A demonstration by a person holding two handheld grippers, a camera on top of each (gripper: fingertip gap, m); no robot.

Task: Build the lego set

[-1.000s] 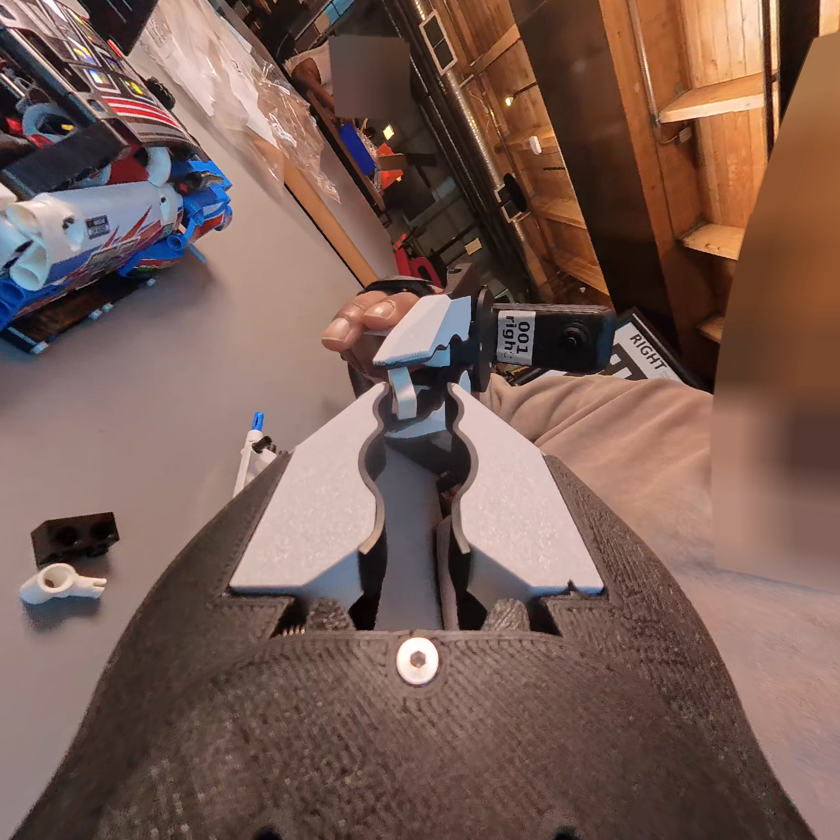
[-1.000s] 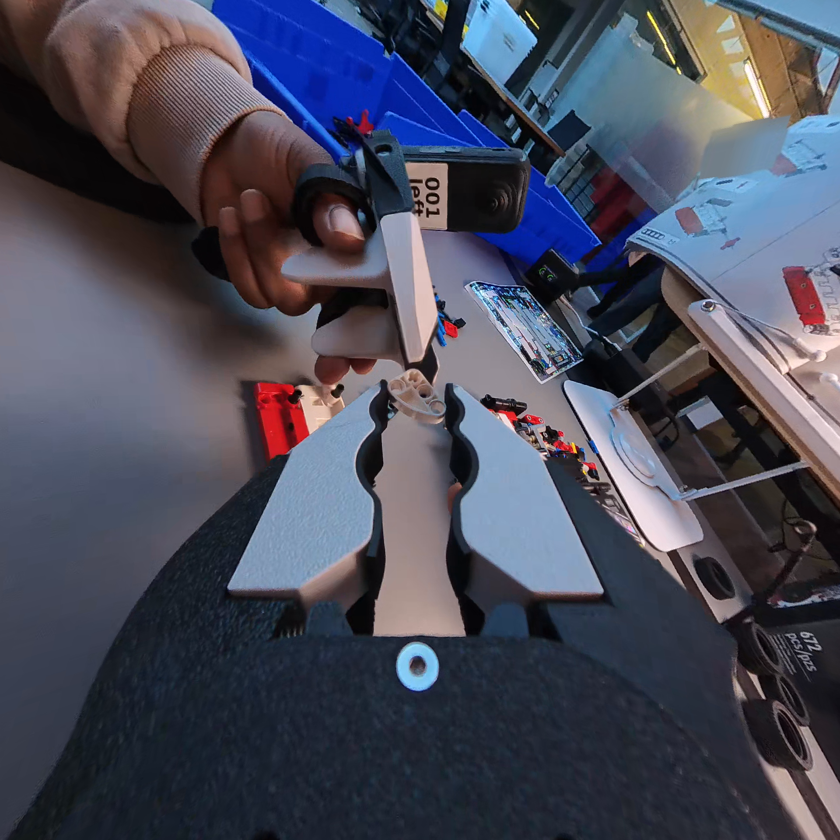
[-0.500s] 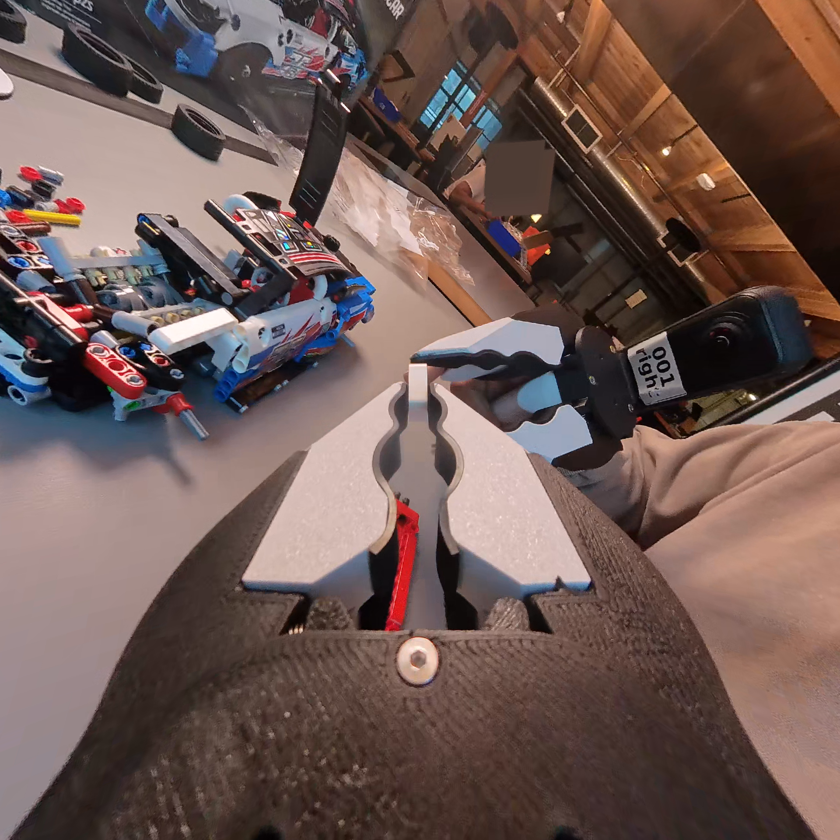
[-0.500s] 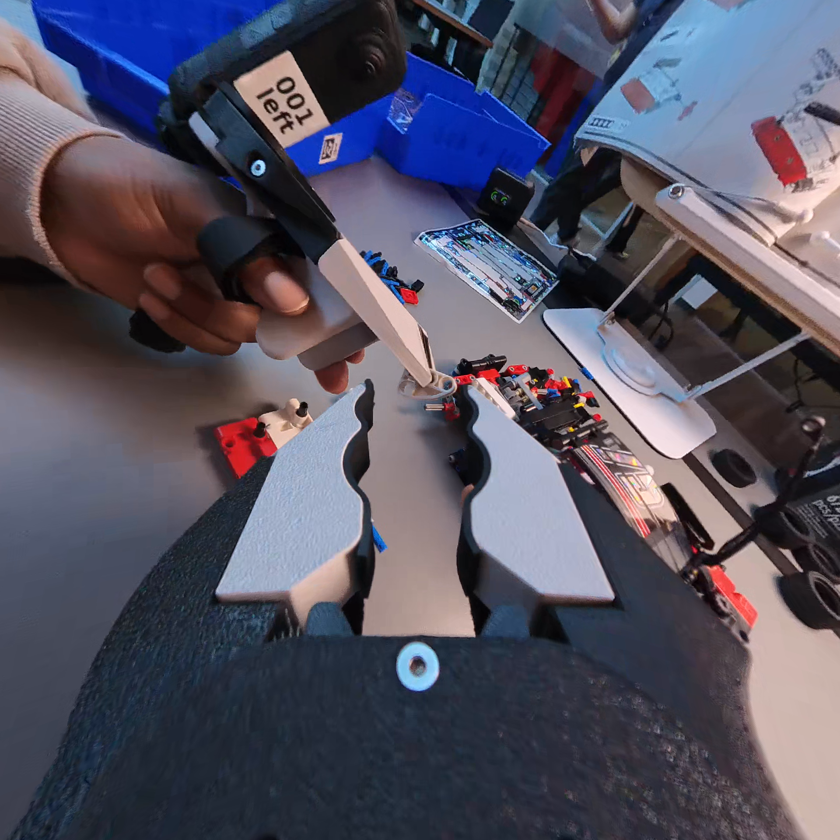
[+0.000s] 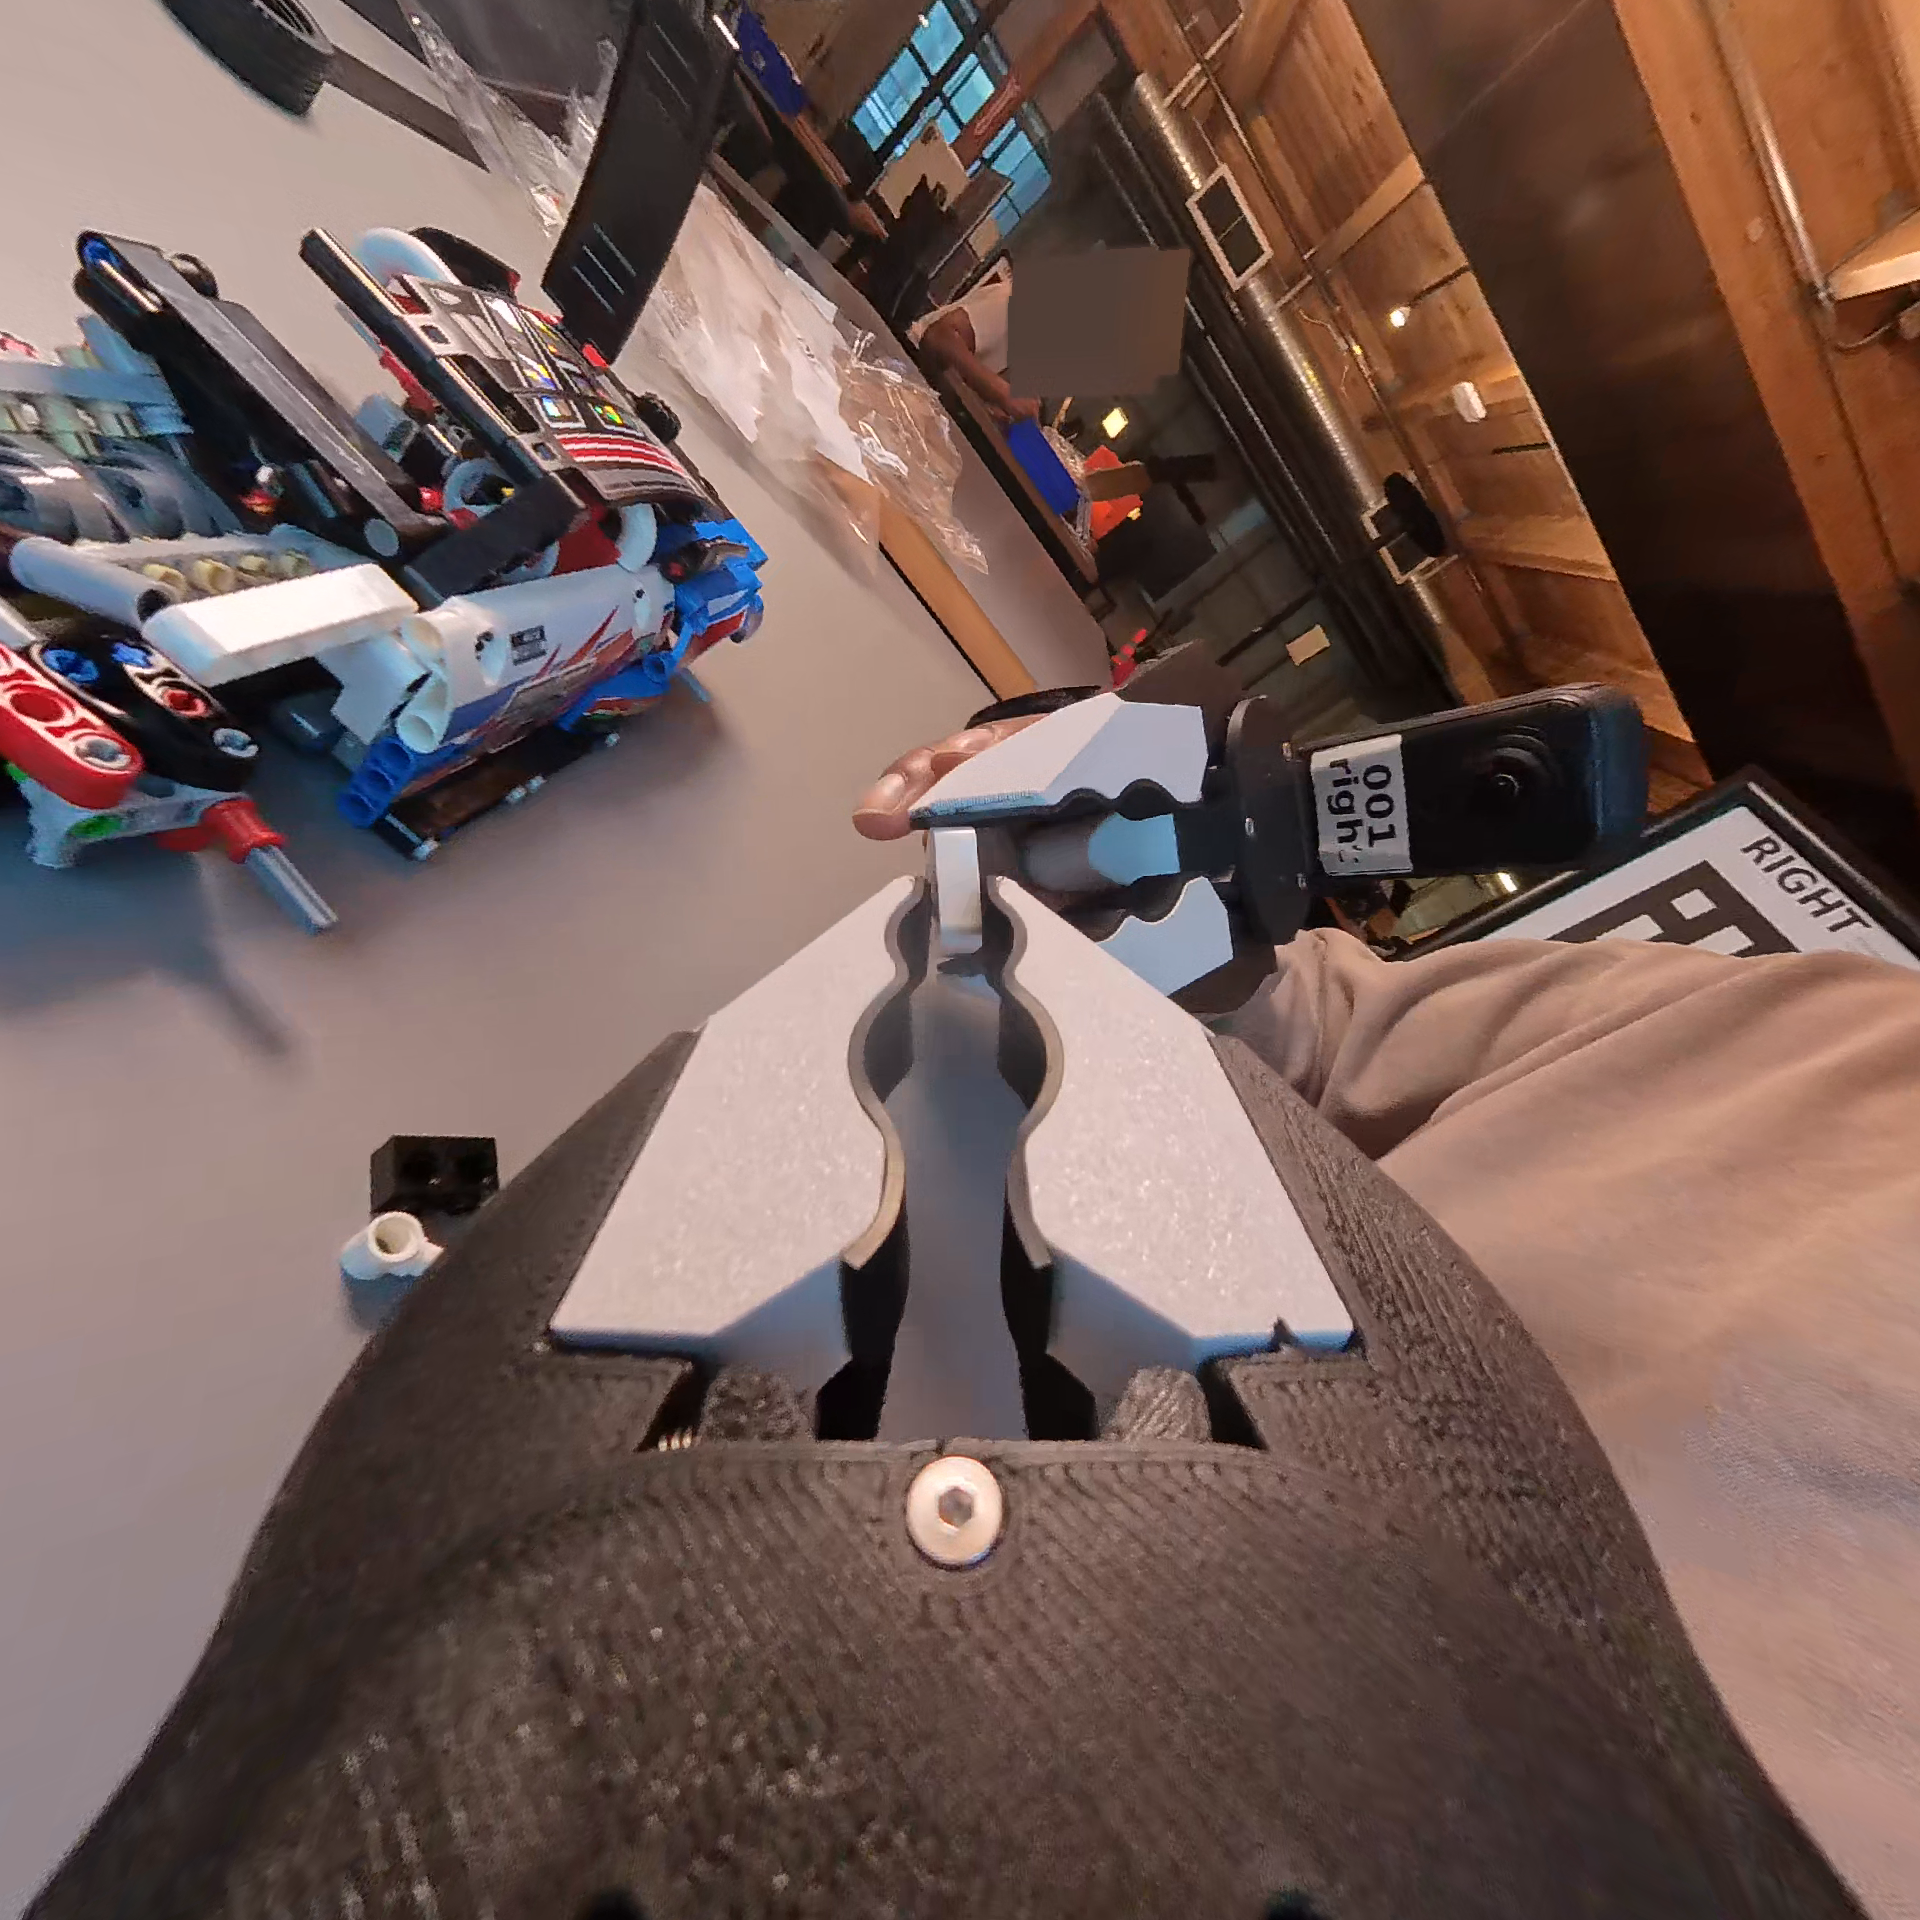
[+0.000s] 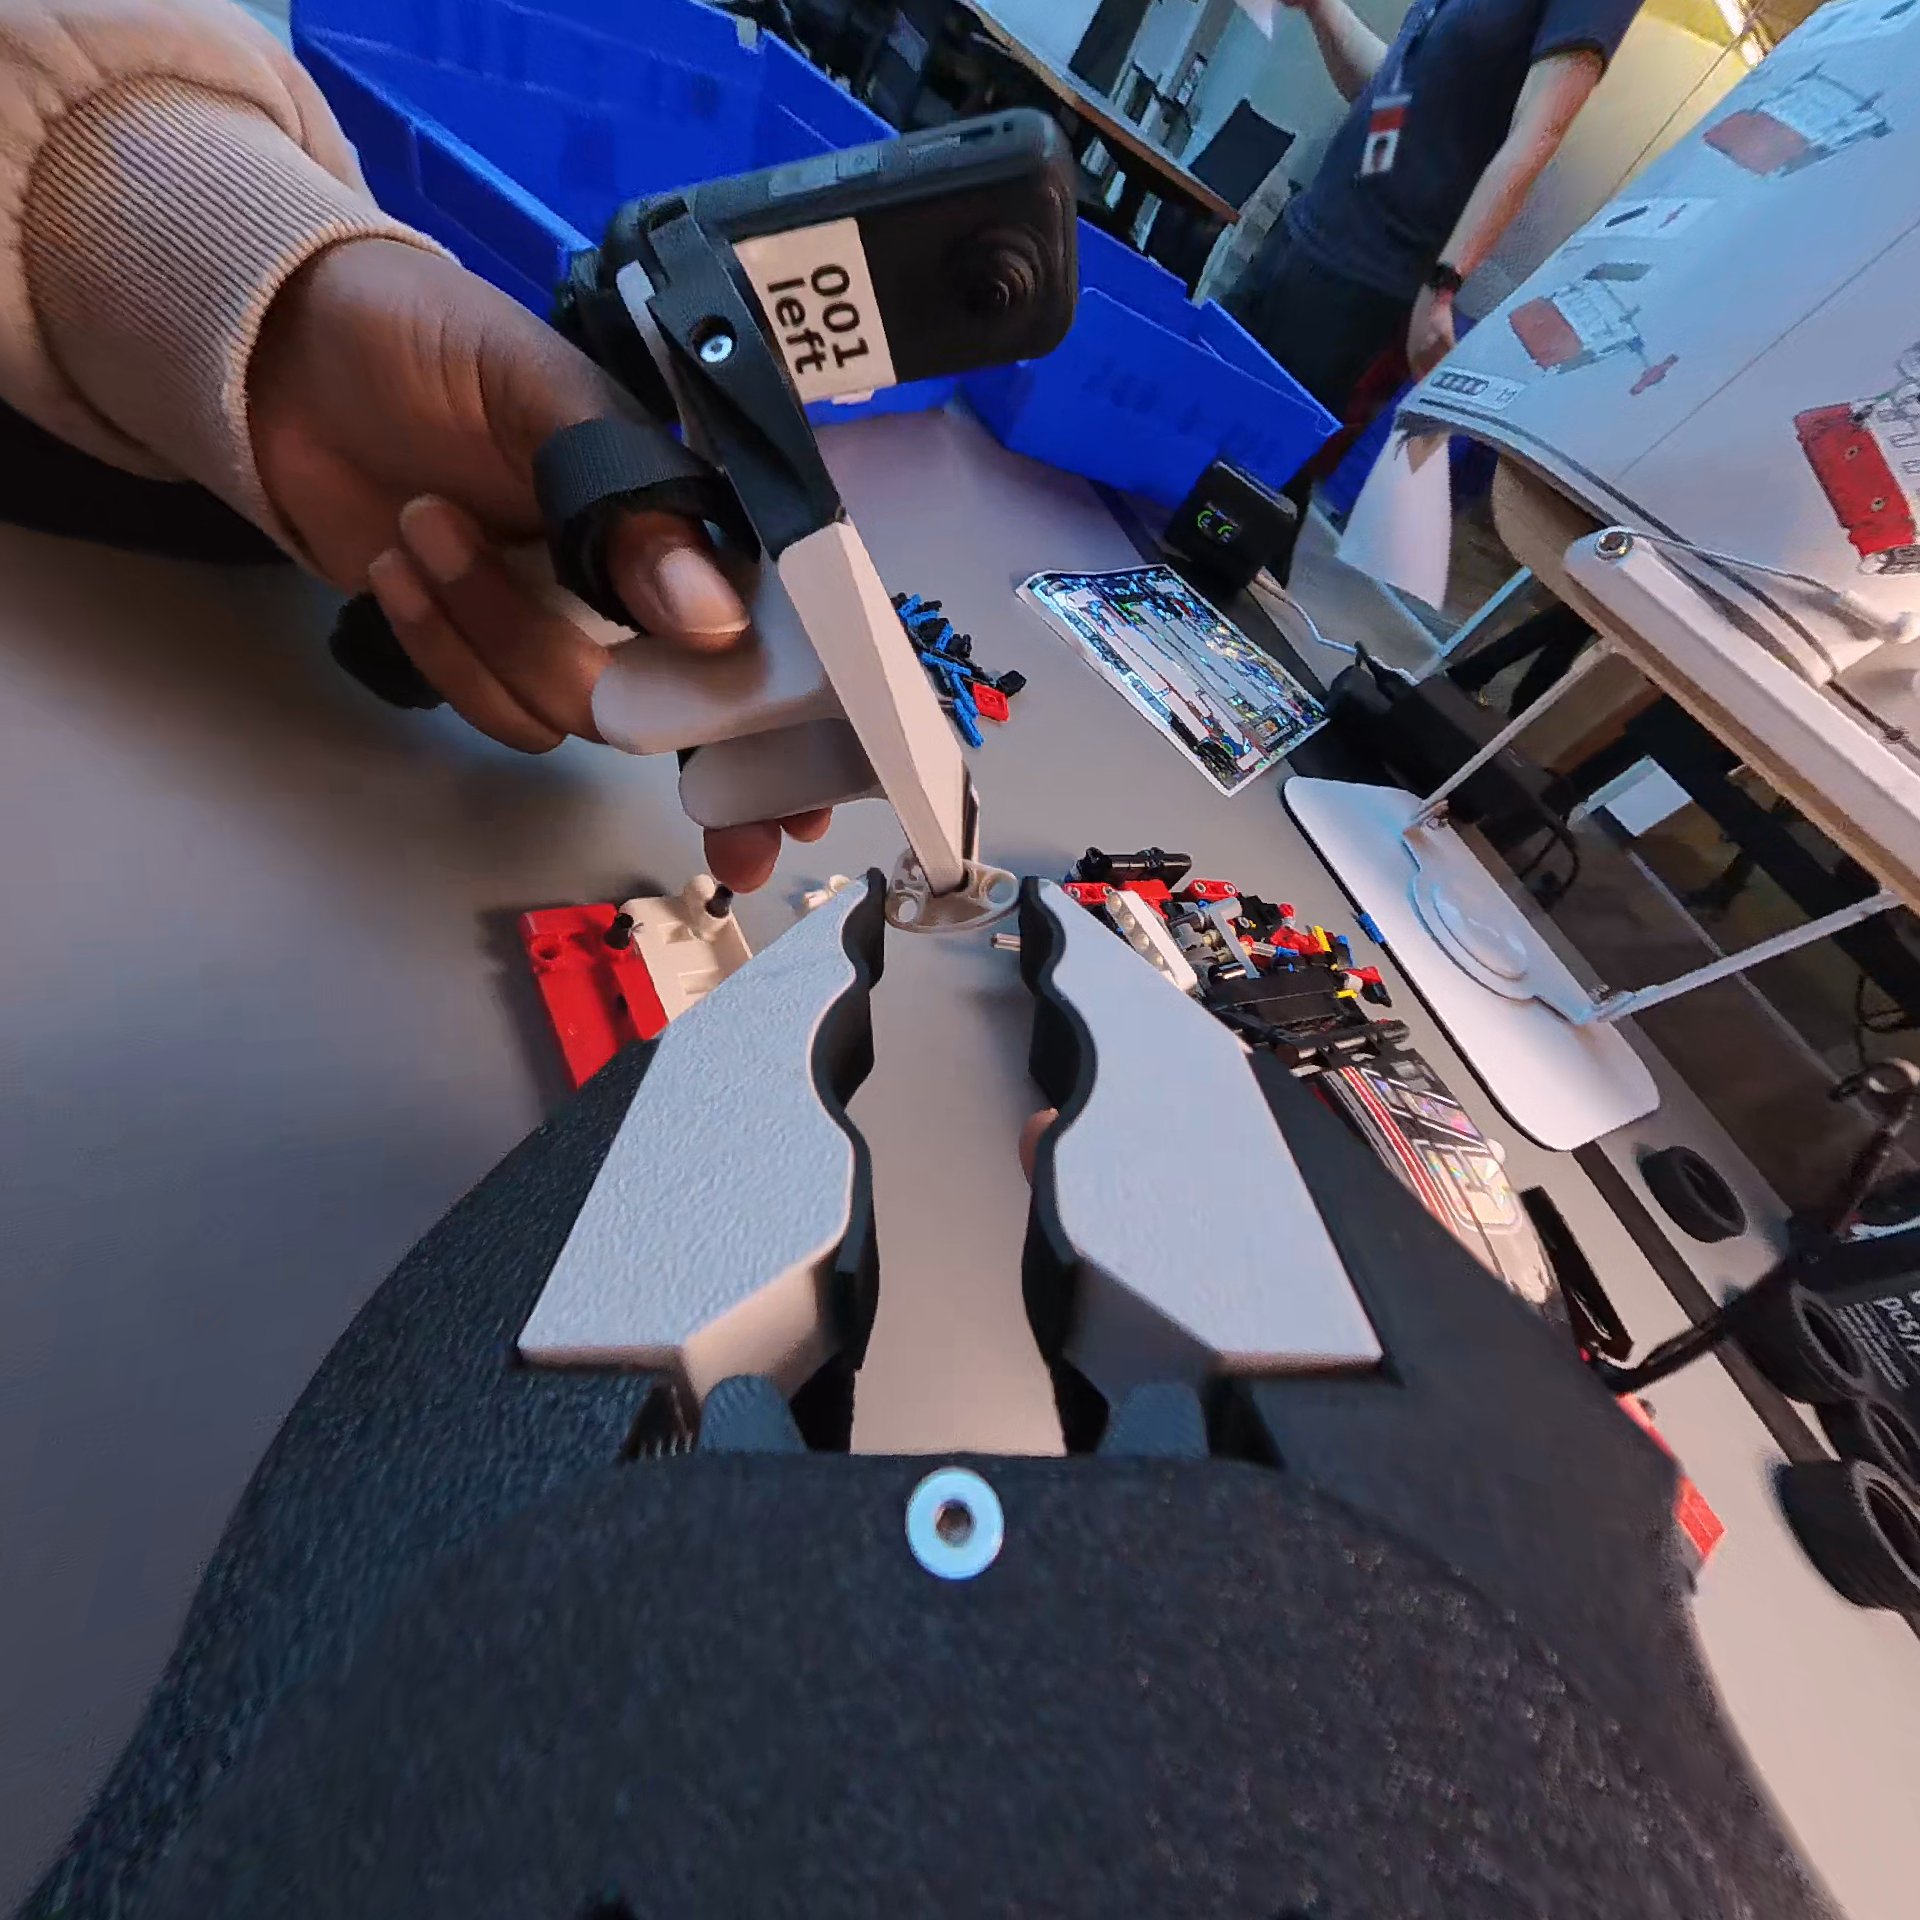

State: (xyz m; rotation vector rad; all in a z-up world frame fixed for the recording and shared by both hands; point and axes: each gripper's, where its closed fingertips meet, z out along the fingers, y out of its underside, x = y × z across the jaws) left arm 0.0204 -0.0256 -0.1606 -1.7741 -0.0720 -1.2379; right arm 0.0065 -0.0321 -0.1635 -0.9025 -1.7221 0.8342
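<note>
Grey counter (image 5: 436, 1018): car (image 5: 436, 540) stands part-built on it, with body panels and stickers fitted but no wheels, as far as I can see.
Loose tyres (image 6: 1860, 1527): lying off the car at the counter's edge, so the wheels look left to do.
Spare parts: blue pins (image 6: 940, 649), red plate (image 6: 582, 982), black brick (image 5: 434, 1174) and white connector (image 5: 387, 1242) sit unused.
Left tool (image 5: 954, 914): fingers pressed together on a pale beam (image 6: 951, 894), held above the counter, apart from the car.
Right tool (image 6: 951, 925): fingers spread, one each side of the beam; I cannot tell whether they touch it.
Booklet (image 6: 1714, 239): open on its stand.
Progress: I'd judge well past halfway, with this beam not yet on the car.
</note>
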